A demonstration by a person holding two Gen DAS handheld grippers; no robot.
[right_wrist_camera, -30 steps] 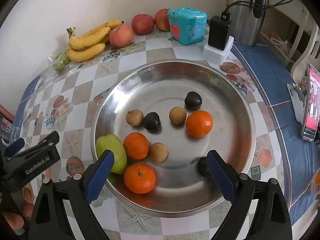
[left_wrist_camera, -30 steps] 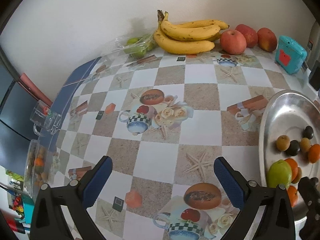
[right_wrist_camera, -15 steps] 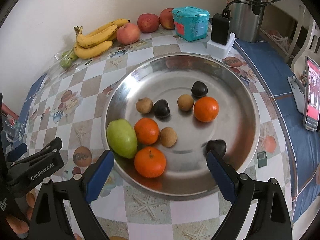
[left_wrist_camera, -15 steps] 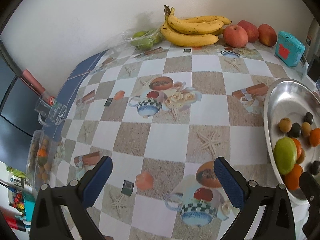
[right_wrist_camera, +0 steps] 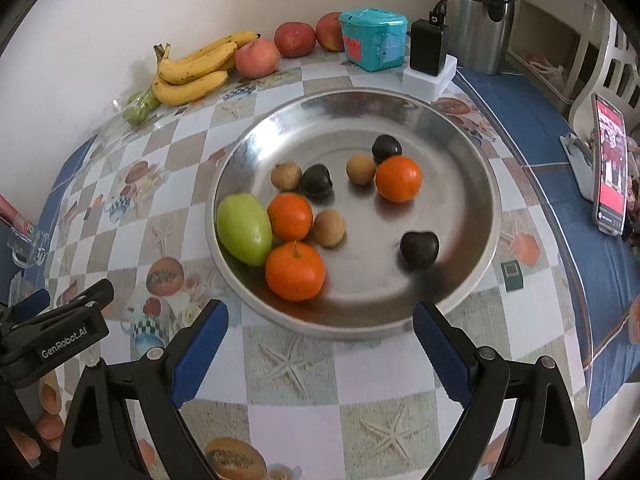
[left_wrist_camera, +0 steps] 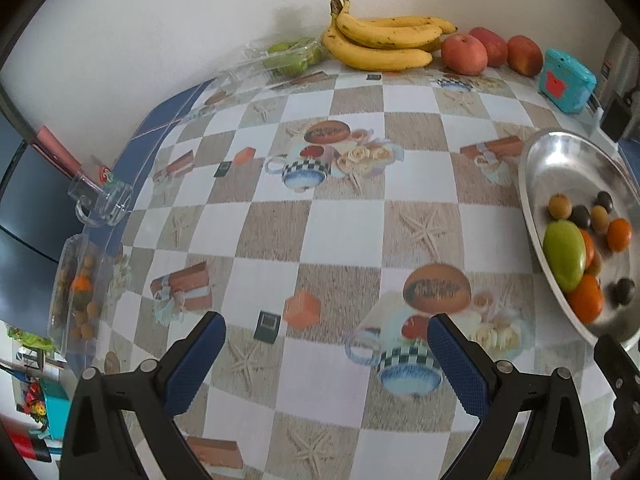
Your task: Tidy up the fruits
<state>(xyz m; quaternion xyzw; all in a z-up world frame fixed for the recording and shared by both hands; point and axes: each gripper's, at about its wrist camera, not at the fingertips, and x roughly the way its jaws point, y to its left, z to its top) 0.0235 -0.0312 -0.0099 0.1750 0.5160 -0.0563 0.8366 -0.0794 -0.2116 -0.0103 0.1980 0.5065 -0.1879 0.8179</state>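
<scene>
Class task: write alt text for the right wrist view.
A round steel tray holds three oranges, a green mango and small brown and dark fruits; the open right gripper hovers before it over a checkered tablecloth.

Both grippers (right_wrist_camera: 320, 344) drawn back, dark fruit (right_wrist_camera: 419, 249) seemingly rolled

A plain off-white wall (right_wrist_camera: 100, 20) runs along the far edge of the table, which carries a glossy checkered beige-and-white tablecloth (left_wrist_camera: 340, 220) with blue borders. Daylight is diffuse.
</scene>
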